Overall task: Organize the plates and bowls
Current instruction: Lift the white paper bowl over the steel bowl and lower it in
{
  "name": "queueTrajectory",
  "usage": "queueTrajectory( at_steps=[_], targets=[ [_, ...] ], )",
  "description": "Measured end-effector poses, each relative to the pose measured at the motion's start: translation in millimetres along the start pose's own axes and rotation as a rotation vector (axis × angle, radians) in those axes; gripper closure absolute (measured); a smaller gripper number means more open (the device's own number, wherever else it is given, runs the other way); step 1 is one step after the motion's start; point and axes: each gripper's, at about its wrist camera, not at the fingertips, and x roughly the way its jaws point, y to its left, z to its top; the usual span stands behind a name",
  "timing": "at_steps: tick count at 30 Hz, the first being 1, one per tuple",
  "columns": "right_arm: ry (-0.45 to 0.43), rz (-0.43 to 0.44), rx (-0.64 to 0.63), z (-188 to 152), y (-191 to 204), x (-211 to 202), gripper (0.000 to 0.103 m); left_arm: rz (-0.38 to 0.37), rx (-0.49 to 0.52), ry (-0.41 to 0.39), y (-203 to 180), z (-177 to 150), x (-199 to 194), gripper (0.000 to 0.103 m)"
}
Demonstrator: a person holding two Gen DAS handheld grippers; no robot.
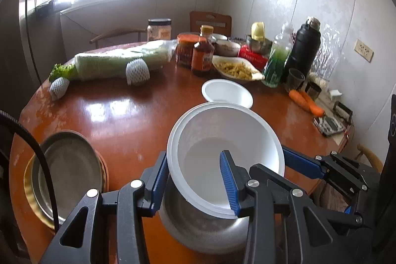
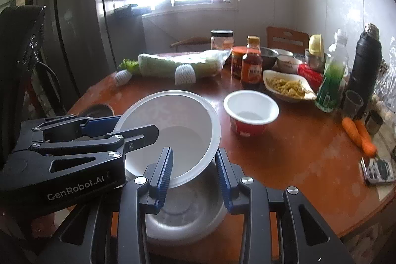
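A large white bowl (image 1: pixel 222 140) (image 2: pixel 173 120) hangs tilted over a steel bowl (image 1: pixel 203 231) (image 2: pixel 183 214) at the near edge of the round wooden table (image 1: pixel 128 120). My left gripper (image 1: pixel 193 155) (image 2: pixel 136 124) is shut on its left rim, one pad outside and one inside. My right gripper (image 2: pixel 194 150) (image 1: pixel 297 161) is shut on the opposite rim in the same way. A small white bowl with a red outside (image 2: pixel 250 110) (image 1: pixel 226 90) stands just beyond. Stacked metal plates (image 1: pixel 69 165) lie at the near left.
Across the far half of the table lie a wrapped cabbage (image 1: pixel 116 61), sauce jars and a bottle (image 1: pixel 203 53), a dish of food (image 1: pixel 237 68), a green bottle (image 1: pixel 276 61), a black flask (image 1: pixel 304 48), carrots (image 2: pixel 358 135) and a phone (image 2: pixel 378 170). Chairs stand behind.
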Motion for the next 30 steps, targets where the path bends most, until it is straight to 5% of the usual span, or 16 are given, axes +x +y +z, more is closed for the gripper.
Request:
queueTrajectory(
  at_steps=[13,30],
  targets=[
    [0.108,0.022,0.012,-29.5,0.3,13.2,0.065,-0.007,0.009,0.114,1.6,-26.9,21.9,0.062],
    [0.162,-0.001,0.009,-35.7,-2.2,25.6,0.063,0.010,0.015,0.144,2.8,-30.1,34.3,0.061]
  ],
)
